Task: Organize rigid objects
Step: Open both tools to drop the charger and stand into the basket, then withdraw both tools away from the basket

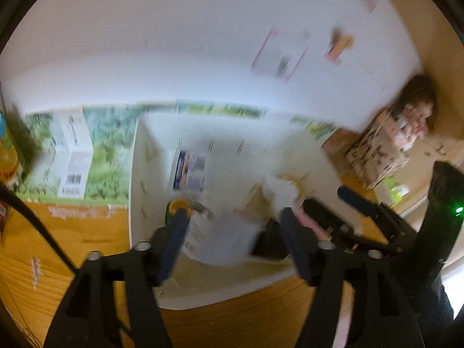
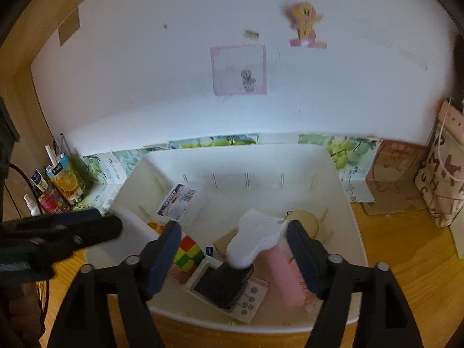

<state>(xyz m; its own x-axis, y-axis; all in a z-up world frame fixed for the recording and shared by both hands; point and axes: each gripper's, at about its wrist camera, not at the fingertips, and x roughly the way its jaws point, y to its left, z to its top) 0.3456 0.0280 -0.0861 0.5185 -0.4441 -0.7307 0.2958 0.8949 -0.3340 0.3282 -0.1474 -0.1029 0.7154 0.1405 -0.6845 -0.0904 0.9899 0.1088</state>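
Observation:
A white plastic bin [image 2: 348, 203] stands on the wooden table and holds several rigid items: a colour cube [image 2: 188, 252], a white block [image 2: 255, 235], a pink case [image 2: 285, 275], a black device on a white calculator [image 2: 223, 284], a round wooden disc [image 2: 304, 220]. My right gripper [image 2: 232, 249] is open and empty above the bin's near side. My left gripper [image 1: 232, 232] is open over the bin [image 1: 136, 174], with a white bottle with a yellow cap [image 1: 214, 237] lying between its fingers; the view is blurred. The left gripper also shows at the right wrist view's left edge [image 2: 87, 229].
Juice cartons and small bottles [image 2: 62, 179] stand at the far left by the wall. Green-printed boxes [image 1: 75, 156] line the wall behind the bin. A brown box [image 2: 397, 168] and a patterned bag [image 2: 443, 174] stand at the right.

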